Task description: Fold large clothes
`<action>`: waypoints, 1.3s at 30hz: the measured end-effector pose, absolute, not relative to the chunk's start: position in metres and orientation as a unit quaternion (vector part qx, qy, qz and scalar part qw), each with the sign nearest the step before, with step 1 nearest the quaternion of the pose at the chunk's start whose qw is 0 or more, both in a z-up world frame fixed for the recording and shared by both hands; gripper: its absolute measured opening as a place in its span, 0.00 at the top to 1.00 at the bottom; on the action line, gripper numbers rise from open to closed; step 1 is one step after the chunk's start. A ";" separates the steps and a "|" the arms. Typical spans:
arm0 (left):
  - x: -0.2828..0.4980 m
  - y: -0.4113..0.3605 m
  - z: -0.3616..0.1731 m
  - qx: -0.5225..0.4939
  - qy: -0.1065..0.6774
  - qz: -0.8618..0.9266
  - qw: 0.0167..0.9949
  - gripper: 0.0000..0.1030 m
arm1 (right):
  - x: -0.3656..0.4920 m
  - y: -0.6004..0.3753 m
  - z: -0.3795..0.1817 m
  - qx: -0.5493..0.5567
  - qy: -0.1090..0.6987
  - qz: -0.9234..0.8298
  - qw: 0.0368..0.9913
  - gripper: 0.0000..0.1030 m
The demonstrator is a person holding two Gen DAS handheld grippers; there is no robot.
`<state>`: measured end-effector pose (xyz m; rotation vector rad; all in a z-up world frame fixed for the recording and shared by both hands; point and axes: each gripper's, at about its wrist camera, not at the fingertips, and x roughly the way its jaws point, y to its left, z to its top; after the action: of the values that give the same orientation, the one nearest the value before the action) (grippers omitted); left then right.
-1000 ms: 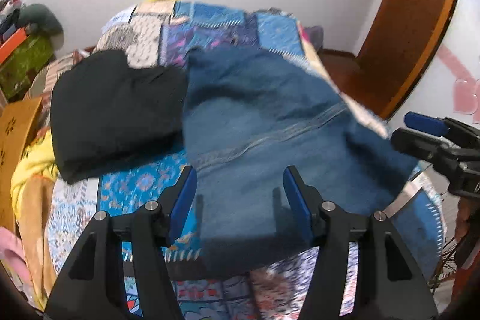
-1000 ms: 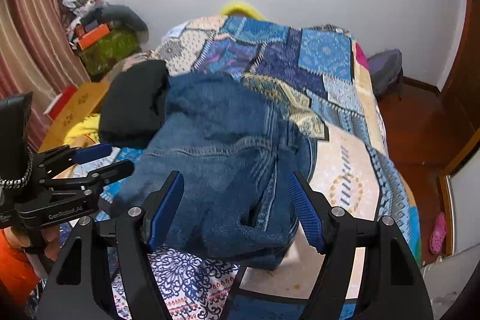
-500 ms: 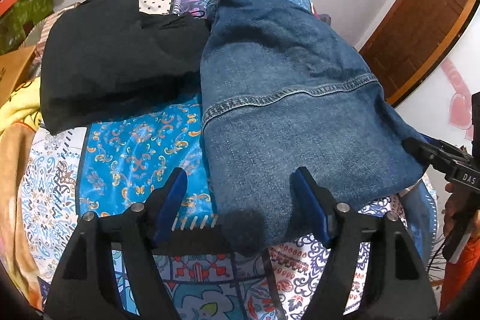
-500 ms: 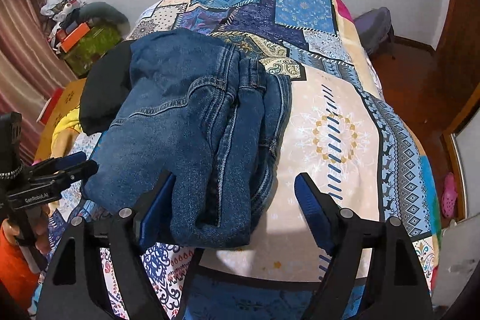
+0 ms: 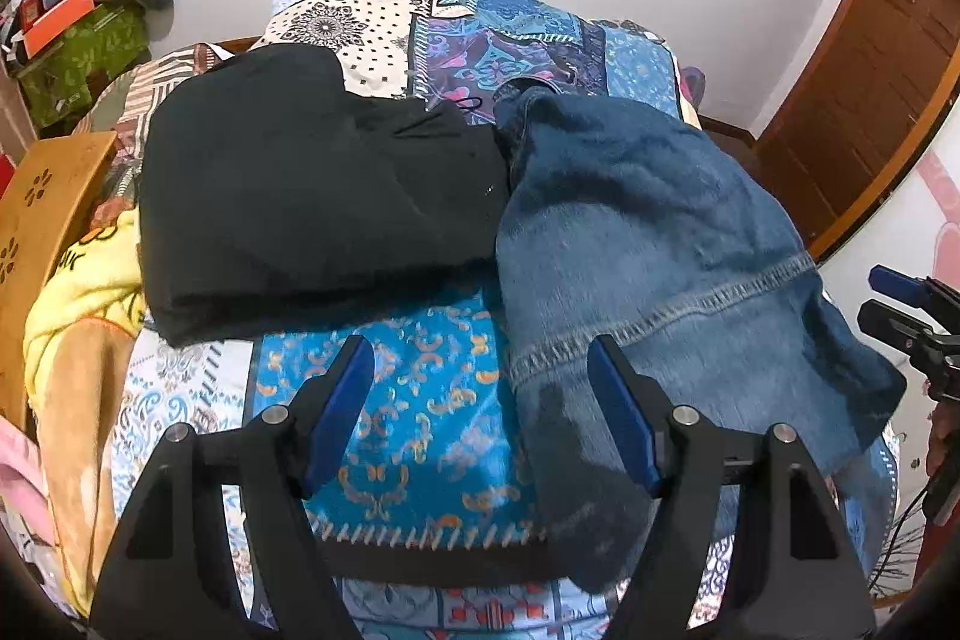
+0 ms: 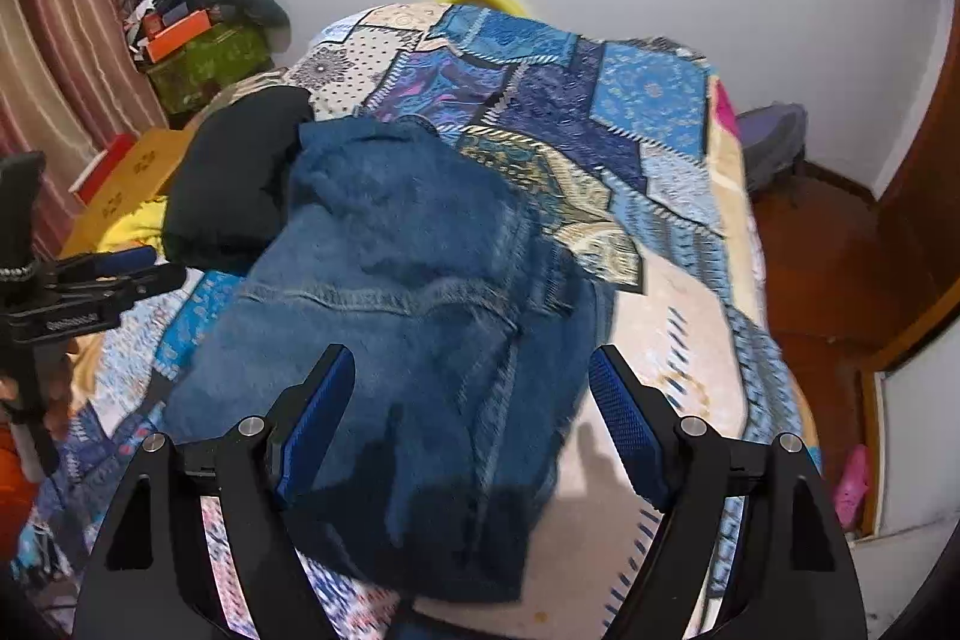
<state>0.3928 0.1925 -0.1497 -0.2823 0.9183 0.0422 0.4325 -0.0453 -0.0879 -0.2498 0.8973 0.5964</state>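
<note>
Folded blue jeans (image 5: 654,244) lie on the patterned bedspread (image 5: 420,412), also seen in the right wrist view (image 6: 408,292). A folded black garment (image 5: 312,202) lies just left of them, touching; it also shows in the right wrist view (image 6: 234,172). My left gripper (image 5: 480,400) is open and empty above the bedspread at the jeans' near left edge. My right gripper (image 6: 468,406) is open and empty above the jeans' near end. Each gripper shows at the edge of the other's view: the right one (image 5: 900,304), the left one (image 6: 120,274).
A yellow blanket (image 5: 78,292) and a wooden board (image 5: 36,208) sit at the bed's left side. A green box with clutter (image 6: 204,58) stands in the far left corner. A wooden door (image 5: 870,82) and floor (image 6: 828,256) are on the right.
Both grippers have pulled back and tilted up from the jeans, so more of the wall and bed head shows. The jeans and black garment lie as before.
</note>
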 end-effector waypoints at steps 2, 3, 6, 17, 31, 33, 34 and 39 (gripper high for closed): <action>0.399 0.192 -0.154 -0.136 0.443 0.016 0.886 0.29 | 0.440 -0.039 -0.091 -0.121 0.436 0.287 0.844 0.25; 0.402 0.191 -0.156 -0.136 0.446 0.013 0.885 0.29 | 0.445 -0.036 -0.093 -0.125 0.440 0.289 0.841 0.25; 0.416 0.188 -0.167 -0.138 0.459 -0.002 0.877 0.29 | 0.454 -0.031 -0.103 -0.133 0.454 0.291 0.832 0.25; 0.446 0.183 -0.210 -0.223 0.502 -0.062 0.833 0.28 | 0.510 -0.077 -0.153 -0.002 0.572 0.298 0.764 0.21; 0.483 0.209 -0.252 -0.377 0.531 -0.150 0.744 0.25 | 0.527 -0.072 -0.159 0.039 0.590 0.329 0.736 0.17; 0.487 0.211 -0.255 -0.383 0.530 -0.158 0.740 0.23 | 0.529 -0.072 -0.160 0.046 0.595 0.334 0.730 0.17; 0.489 0.210 -0.257 -0.386 0.529 -0.161 0.739 0.22 | 0.529 -0.073 -0.161 0.050 0.596 0.335 0.728 0.17; 0.489 0.199 -0.260 -0.383 0.528 -0.174 0.738 0.19 | 0.528 -0.073 -0.161 0.063 0.594 0.338 0.727 0.23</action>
<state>0.4885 0.1991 -0.2604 -0.8411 1.1598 -0.3811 0.5276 -0.0734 -0.1610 0.1394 1.3098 0.7442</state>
